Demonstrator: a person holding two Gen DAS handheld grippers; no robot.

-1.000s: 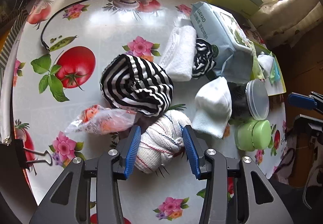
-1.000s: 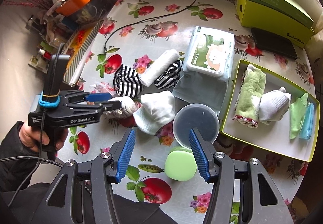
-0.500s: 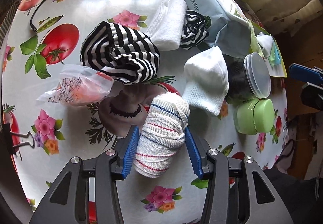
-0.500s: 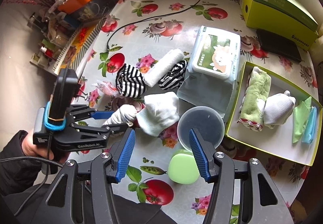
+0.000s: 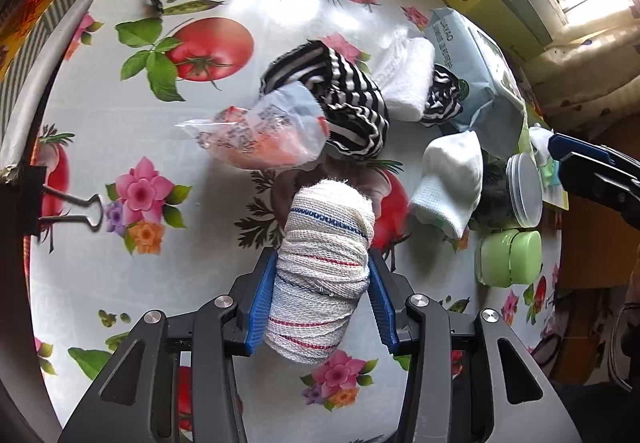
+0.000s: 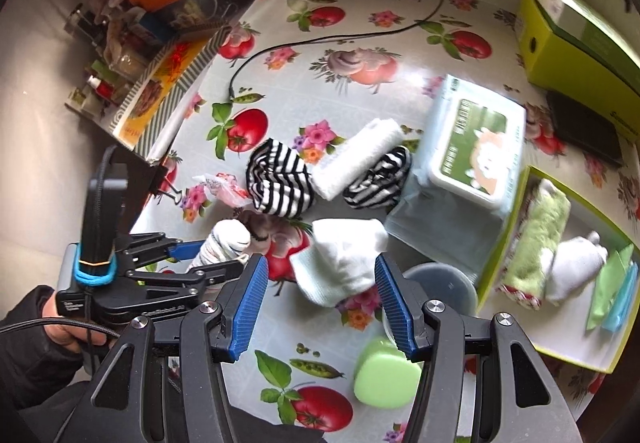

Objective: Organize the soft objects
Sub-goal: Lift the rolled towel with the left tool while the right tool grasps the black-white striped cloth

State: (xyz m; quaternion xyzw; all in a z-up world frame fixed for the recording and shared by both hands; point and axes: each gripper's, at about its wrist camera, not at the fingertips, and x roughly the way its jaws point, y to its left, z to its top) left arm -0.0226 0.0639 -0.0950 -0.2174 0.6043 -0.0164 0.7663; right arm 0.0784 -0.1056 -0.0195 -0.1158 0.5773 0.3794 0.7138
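My left claw (image 5: 322, 297) is clamped on a rolled cloth (image 5: 322, 271), lifted above the flowered table (image 5: 120, 123). My right claw (image 6: 322, 303) stands half open, gripping nothing, over a white sock (image 6: 340, 259). Far right, the green box (image 6: 516, 211) holds a green towel (image 6: 540, 231)

A black cable (image 6: 340, 39) crosses the tablecloth (image 6: 280, 91) at upper centre. A green case (image 6: 386, 377) sits low, beside a lidded tub (image 6: 444, 285). A wipes pack (image 6: 476, 147) lies right.
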